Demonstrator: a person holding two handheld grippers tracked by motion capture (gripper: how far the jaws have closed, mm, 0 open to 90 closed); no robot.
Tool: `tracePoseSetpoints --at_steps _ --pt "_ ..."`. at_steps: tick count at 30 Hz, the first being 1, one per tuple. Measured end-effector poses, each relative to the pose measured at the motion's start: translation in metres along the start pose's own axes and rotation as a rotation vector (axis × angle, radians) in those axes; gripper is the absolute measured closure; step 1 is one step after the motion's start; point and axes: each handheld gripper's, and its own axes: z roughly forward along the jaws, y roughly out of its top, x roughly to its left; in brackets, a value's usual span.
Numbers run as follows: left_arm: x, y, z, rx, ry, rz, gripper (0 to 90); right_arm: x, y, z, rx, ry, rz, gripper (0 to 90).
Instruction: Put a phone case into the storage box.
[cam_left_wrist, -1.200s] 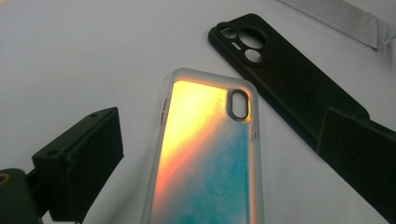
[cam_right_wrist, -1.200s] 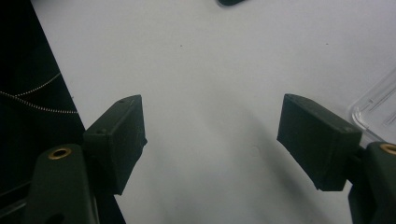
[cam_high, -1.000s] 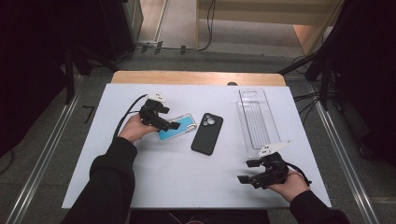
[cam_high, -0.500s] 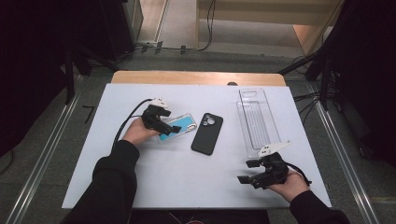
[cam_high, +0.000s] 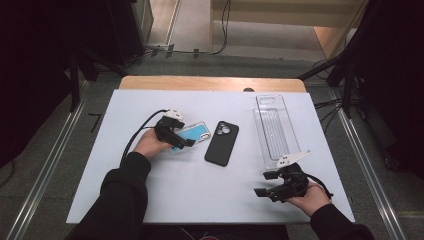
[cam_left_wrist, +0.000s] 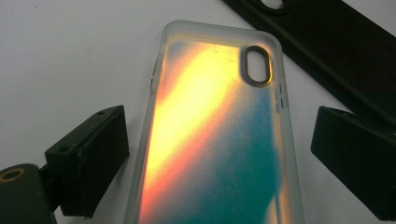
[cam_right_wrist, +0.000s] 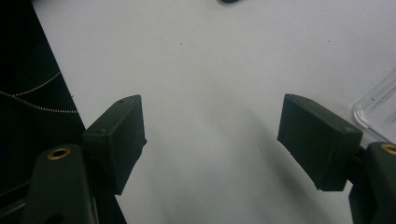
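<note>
L gripper (cam_high: 186, 143) sits over the teal case (cam_high: 192, 134), left-centre of the table (cam_high: 200, 200). In the left gripper view the case (cam_left_wrist: 215, 140) lies flat between the jaws, back side up, camera cutout at the far end. Jaws are spread, one each side of the case's long edges. Visible gap on both sides, no pad contact, so released, not gripping. Case reads orange/teal w/ a frosted clear rim in that view.

Black case (cam_high: 222, 143) lies just right of the teal one, close but apart, cutout end pointing away from the person. It shows top right in the left gripper view (cam_left_wrist: 336, 42).

R gripper (cam_high: 267, 186) is near the front right table edge, well apart from both cases, jaws pointing left. Right gripper view: jaws wide, bare table (cam_right_wrist: 210, 70) between them, nothing held.

Clear tray (cam_high: 276, 130) lies lengthwise at right, its near end just behind the R gripper; its corner shows in the right gripper view (cam_right_wrist: 378, 105).
</note>
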Motion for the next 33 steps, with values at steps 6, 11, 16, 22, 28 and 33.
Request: tracePoseSetpoints --at_steps 6,11,16,22,28,33 --pt "-0.008 -0.002 0.003 0.023 0.059 0.084 3.8 0.0 -0.001 -0.001 -0.001 -0.003 0.01 21.2" --pt "-0.011 -0.002 0.004 0.031 0.074 0.099 3.8 0.001 -0.001 -0.001 -0.001 -0.003 0.008 21.2" --pt "-0.011 -0.002 0.004 0.031 0.08 0.102 4.0 0.0 -0.001 -0.001 -0.001 -0.004 0.007 21.1" --pt "-0.012 -0.003 0.003 0.021 0.097 0.087 7.4 0.001 -0.001 0.0 0.002 -0.005 0.004 21.2" --pt "-0.012 -0.005 0.0 0.002 0.111 0.063 16.4 0.001 -0.001 0.0 0.007 -0.004 0.004 21.2" --pt "-0.013 -0.005 0.0 0.002 0.113 0.06 16.8 0.001 -0.001 0.0 0.005 -0.005 0.003 21.2"
